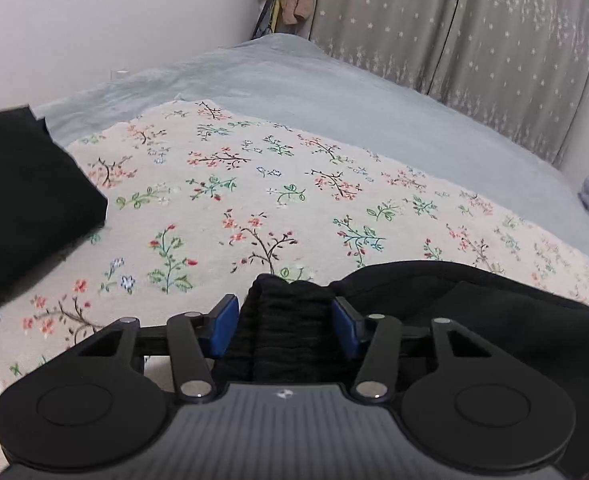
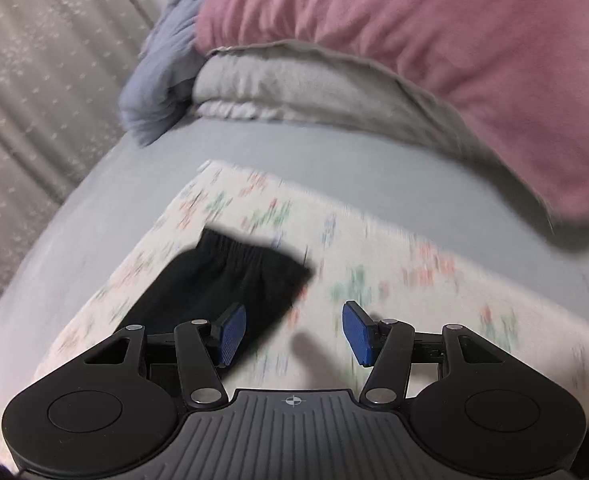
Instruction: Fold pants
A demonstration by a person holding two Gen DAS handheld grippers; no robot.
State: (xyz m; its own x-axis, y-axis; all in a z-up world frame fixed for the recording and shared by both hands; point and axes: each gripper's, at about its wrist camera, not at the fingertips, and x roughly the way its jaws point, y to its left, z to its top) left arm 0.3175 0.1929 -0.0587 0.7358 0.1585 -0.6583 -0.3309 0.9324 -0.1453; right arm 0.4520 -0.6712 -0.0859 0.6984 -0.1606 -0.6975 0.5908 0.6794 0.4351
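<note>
My left gripper [image 1: 285, 326] has its blue pads pressed on a bunched ribbed fold of the black fabric pants [image 1: 474, 300], which lie on the flower-printed cream cloth [image 1: 254, 184] near its front edge. My right gripper [image 2: 294, 334] stands about half open with nothing between its jaws; the pants' gathered waistband [image 2: 230, 268] lies just ahead to its left. I judge I should bring the right one onto a matching edge, grip firmly, then carry both ends evenly so the fold lands flat.

Matt black ribbed-cloth pants [image 1: 290, 320]
</note>
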